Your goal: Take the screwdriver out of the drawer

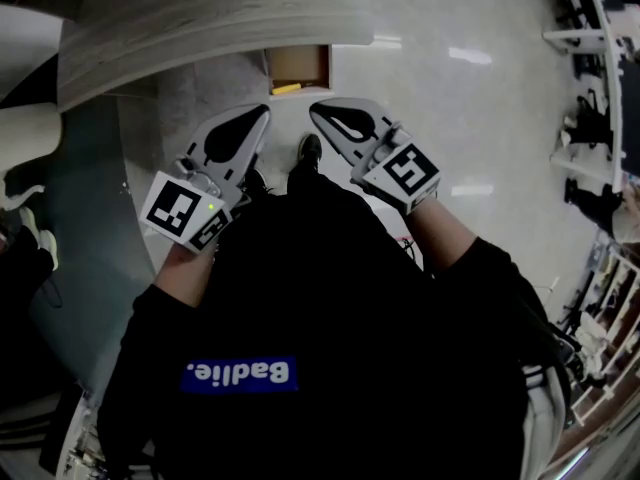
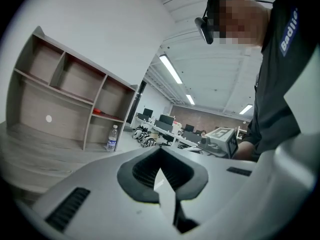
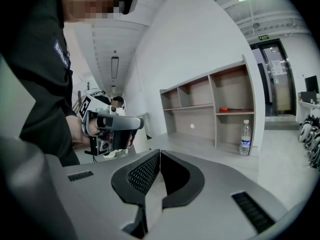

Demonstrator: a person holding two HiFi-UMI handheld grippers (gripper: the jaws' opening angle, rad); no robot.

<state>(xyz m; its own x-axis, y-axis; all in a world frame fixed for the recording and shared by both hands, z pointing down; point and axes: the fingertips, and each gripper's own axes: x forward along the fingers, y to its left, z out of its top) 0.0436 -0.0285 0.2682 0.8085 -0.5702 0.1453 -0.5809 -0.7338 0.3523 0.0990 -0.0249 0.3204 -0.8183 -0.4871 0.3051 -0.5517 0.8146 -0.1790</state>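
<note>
Two grippers, one bottle, one drawer

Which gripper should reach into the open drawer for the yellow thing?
Probably left, though only just: the left gripper has its tip nearest the yellow thing in the drawer. The right gripper is almost as near. Both are shut and must open first.

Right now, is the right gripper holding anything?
No, the right gripper has its jaws closed together in its own view, with nothing between them.
</note>
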